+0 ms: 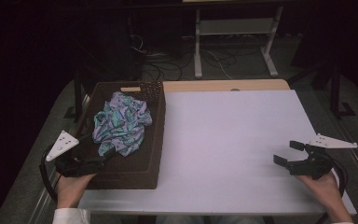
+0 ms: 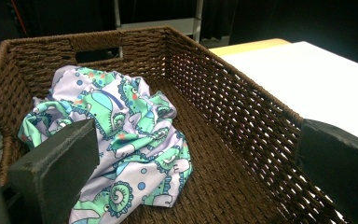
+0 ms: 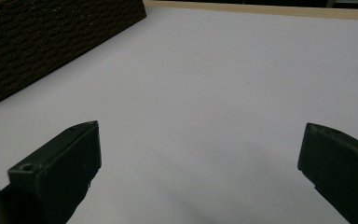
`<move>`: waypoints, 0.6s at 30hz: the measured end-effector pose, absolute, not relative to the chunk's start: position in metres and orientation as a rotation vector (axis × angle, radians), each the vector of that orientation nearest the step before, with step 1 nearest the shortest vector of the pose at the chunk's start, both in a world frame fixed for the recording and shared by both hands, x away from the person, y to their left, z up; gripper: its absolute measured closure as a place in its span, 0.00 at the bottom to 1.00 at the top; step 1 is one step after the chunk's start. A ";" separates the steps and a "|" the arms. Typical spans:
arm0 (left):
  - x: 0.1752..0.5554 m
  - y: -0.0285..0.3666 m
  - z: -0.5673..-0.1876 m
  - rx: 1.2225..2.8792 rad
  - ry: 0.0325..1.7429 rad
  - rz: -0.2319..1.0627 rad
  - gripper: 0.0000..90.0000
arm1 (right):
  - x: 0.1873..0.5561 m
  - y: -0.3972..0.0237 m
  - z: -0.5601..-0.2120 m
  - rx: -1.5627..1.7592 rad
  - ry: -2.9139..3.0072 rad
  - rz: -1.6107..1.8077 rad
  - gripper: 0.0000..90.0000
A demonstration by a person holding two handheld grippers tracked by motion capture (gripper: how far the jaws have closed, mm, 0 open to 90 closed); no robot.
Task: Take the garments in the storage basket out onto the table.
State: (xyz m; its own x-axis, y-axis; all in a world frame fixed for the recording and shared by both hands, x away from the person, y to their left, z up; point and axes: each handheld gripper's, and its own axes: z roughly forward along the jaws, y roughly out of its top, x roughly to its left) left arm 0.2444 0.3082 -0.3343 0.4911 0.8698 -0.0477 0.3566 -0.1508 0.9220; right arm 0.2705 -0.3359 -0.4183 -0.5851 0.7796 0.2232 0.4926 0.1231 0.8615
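A brown wicker basket (image 1: 156,140) stands on the left part of the white table (image 1: 233,135). Inside it lies a crumpled cloth (image 1: 120,123) in lilac with green and blue patterns, bunched toward the far left of the basket. My left gripper (image 1: 100,159) is at the basket's near end, open, its jaws reaching over the rim toward the cloth without touching it. In the left gripper view the cloth (image 2: 121,135) lies just beyond the left jaw, and the basket wall (image 2: 242,93) runs past the right jaw. My right gripper (image 1: 285,151) stands open over the bare table at the near right, holding nothing.
A wooden strip (image 1: 223,85) borders the table's far edge. Beyond it, a white desk frame (image 1: 233,42) and loose cables (image 1: 168,60) are on the floor. In the right gripper view the basket's outer side (image 3: 51,42) is far left, with white table (image 3: 223,84) ahead.
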 end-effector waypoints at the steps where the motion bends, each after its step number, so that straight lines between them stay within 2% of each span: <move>1: 0.245 0.308 -0.334 1.734 1.046 0.636 0.00 | 0.270 -0.336 -0.418 1.248 2.122 1.447 0.00; 18: 0.261 0.310 -0.327 1.781 1.048 0.599 0.00 | 0.270 -0.333 -0.419 1.240 2.140 1.437 0.00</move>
